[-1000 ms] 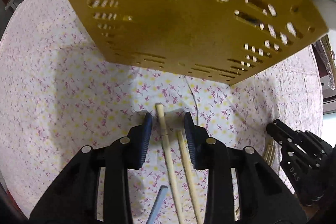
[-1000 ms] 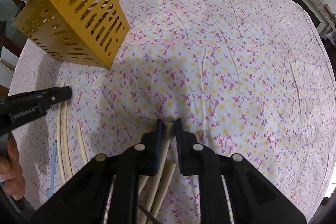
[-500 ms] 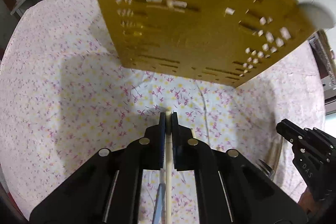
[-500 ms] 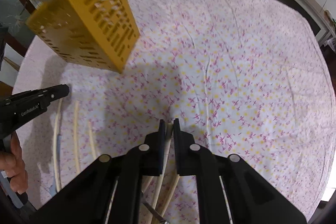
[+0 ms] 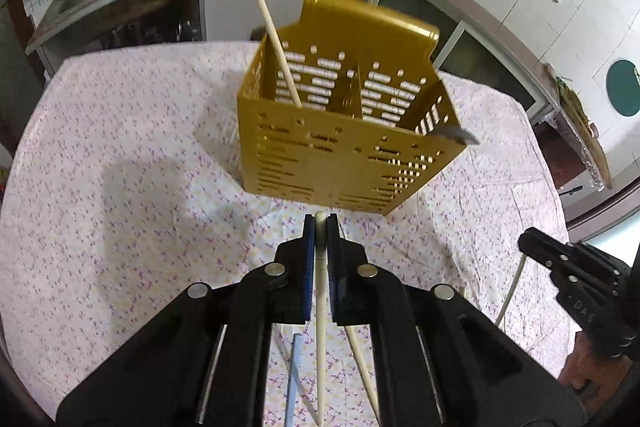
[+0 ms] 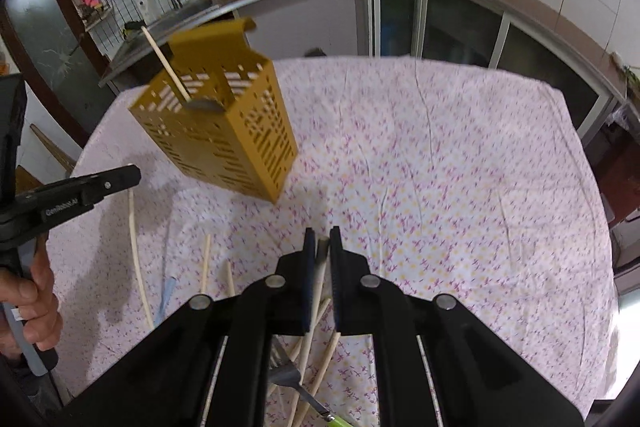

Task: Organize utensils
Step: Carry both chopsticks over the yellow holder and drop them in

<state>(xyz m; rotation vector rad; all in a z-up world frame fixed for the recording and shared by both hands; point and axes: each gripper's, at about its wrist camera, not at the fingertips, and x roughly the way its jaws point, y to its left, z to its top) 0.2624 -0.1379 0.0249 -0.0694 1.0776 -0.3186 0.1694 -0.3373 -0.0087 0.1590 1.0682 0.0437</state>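
A yellow slotted utensil holder point(image 5: 344, 131) stands on the flowered tablecloth; it also shows in the right wrist view point(image 6: 224, 131). One chopstick point(image 5: 268, 23) leans in its left compartment and a grey utensil tip point(image 5: 456, 135) rests at its right rim. My left gripper point(image 5: 320, 227) is shut on a pale chopstick point(image 5: 320, 287), lifted off the table just before the holder. My right gripper point(image 6: 321, 239) is shut on another chopstick point(image 6: 318, 279), to the right of the holder and above a pile of chopsticks point(image 6: 312, 355).
Loose chopsticks point(image 6: 136, 255) and a blue utensil point(image 6: 166, 293) lie on the cloth point(image 6: 440, 187) below the left gripper. A fork point(image 6: 296, 383) lies under the right gripper. A kitchen counter with sink and stove runs behind the table.
My left gripper closed on a chopstick and both grippers rose and tilted up with their chopsticks. The holder now appears farther and lower, its open top visible.
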